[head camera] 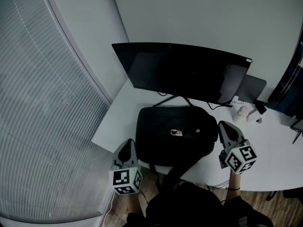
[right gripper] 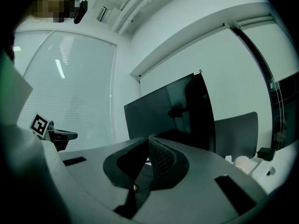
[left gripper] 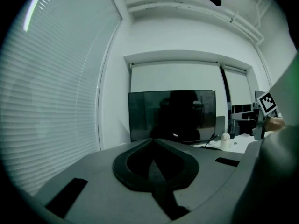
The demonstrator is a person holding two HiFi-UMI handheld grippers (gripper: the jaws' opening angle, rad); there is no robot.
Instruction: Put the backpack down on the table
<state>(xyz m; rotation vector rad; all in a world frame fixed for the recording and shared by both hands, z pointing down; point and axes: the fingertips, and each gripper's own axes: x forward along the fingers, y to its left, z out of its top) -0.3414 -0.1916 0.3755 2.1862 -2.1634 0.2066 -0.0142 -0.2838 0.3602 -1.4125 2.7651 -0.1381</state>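
- Backpack: black, lying flat on the white table, between the two grippers. Its far edge is just in front of the monitor stand; whether they touch cannot be told.
- Strap: trails off the near table edge and hangs down toward the person.
- Left gripper: jaws pressed together with nothing between them, off the bag's near left corner and clear of it.
- Right gripper: jaws likewise together and empty, just beside the bag's right side. The head view does not settle whether it touches the fabric.
- Monitor: wide, dark and unlit, overhanging the far part of the bag.
- Small white object: stands on the table to the bag's right, near the cables.
- Task status (judgement): the bag appears set down, with neither gripper holding it.
- Risk 1 (judgement): the hanging strap could catch on a gripper or on the person's body. A tug there would drag the bag toward the near edge and perhaps off it.
- Risk 2 (judgement): the bag lies close to that edge, so any pull or slump could tip it over.
- Risk 3 (judgement): a push away from the person would press the bag into the stand and rock the monitor.
- Risk 4 (judgement): a sideways sweep of the right gripper could knock the white object.
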